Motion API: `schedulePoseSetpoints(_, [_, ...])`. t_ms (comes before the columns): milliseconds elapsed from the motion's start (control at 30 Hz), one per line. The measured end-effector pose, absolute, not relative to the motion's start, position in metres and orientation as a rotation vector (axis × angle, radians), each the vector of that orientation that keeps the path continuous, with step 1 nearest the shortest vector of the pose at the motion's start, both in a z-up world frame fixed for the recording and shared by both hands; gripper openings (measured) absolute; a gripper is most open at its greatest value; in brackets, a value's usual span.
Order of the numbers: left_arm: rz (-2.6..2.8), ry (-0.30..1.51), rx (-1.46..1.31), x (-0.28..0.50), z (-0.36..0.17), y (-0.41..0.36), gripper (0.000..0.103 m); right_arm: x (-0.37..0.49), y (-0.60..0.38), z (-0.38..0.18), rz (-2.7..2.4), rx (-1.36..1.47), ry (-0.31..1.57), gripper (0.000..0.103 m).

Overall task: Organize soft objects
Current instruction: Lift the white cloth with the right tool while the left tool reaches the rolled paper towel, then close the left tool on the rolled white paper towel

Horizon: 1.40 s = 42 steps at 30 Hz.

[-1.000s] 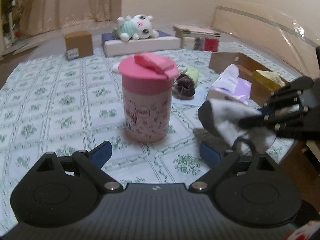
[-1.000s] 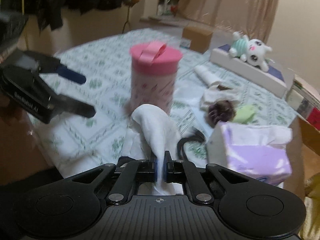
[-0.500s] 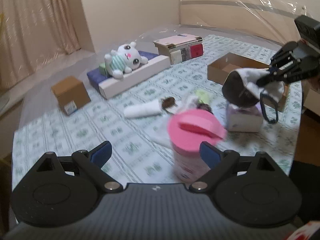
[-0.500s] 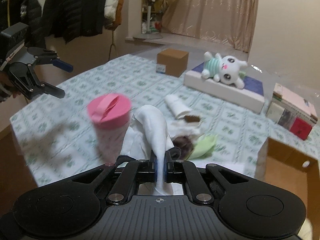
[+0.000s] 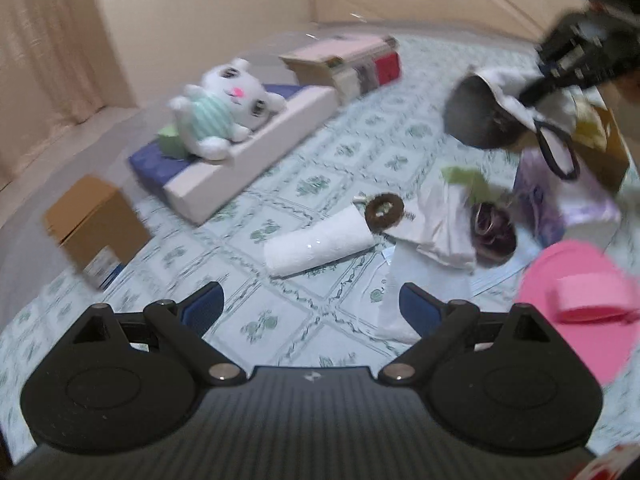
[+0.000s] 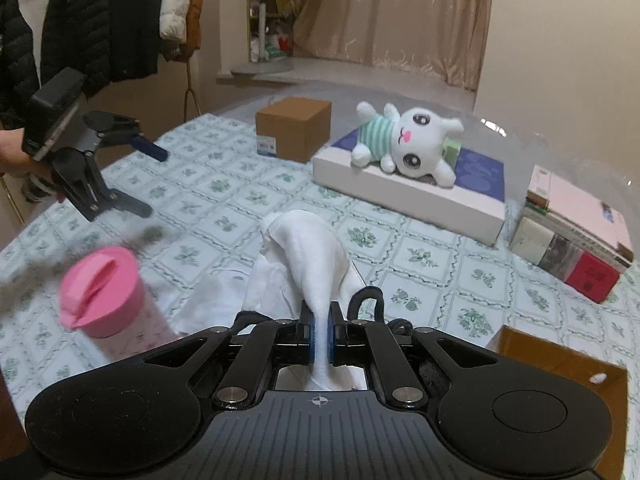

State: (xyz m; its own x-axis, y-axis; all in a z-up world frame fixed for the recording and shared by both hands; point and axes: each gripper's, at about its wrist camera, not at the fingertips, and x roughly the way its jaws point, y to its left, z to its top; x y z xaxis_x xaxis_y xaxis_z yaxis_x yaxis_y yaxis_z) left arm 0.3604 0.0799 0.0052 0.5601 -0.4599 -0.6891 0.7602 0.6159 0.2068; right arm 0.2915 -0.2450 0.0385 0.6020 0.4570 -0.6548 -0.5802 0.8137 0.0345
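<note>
Gripping a white cloth point(image 6: 316, 252) tight between its closed pads, our right gripper point(image 6: 319, 338) carries it in the air, a dark strap loop dangling beside it; our left gripper point(image 5: 310, 306) stands wide and empty above the bed's near edge.

To do this carry well, we should start from the biggest thing, the bed point(image 6: 424, 256) with its patterned cover, and keep the load clear of what sits on it. At the far edge lies the flat white box point(image 6: 404, 192) with the plush bunny point(image 6: 404, 140) on top; toward the far right corner sits a stack of books point(image 6: 576, 240). The open cardboard box point(image 6: 560, 356) at the right edge looks to us the likely place for soft things, so we would swing the cloth over its rim before letting go, low enough that the strap drops inside too.

Near the near left edge stands the pink-lidded cup point(image 6: 102, 292); it is tall and looks light, so we should pass well apart from it. For the free gripper, the rolled white towel point(image 5: 320, 244) in the middle is the plain next pick, beside the small heap of cloths point(image 5: 448, 224) and the dark hair tie point(image 5: 384, 210).
</note>
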Motion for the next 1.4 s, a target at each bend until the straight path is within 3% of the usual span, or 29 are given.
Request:
schedulePoseSetpoints(267, [-0.835,0.625,0.723,0.419,-0.05,0.033,0.093,0.342,-0.235,0.006,0.619,-0.209,0.75,0.006])
schedulePoseSetpoints(700, [-0.961,0.673,0.902,0.467,-0.093,-0.024,0.088,0.37,-0.241,-0.031,0.613,-0.175,0.803,0.006])
schedulePoseSetpoints(767, [-0.97,0.697,0.887,0.472,-0.092,-0.027,0.083,0.372,-0.241,-0.032,0.609,-0.167,0.805,0.006])
schedulePoseSetpoints(833, [-0.978,0.737,0.859,0.475,-0.09,-0.029,0.065,0.371,-0.243,-0.033,0.606,-0.163,0.804,0.006])
schedulePoseSetpoints(1067, [-0.942,0.823,0.802,0.471,-0.082,-0.025,0.041,0.37,-0.247,-0.031,0.573,-0.141,0.795,0.006])
schedulePoseSetpoints(1400, [-0.813,0.839,0.687,0.45,-0.027,-0.012,0.037,0.35,-0.252,0.0,0.525,-0.11,0.761,0.006])
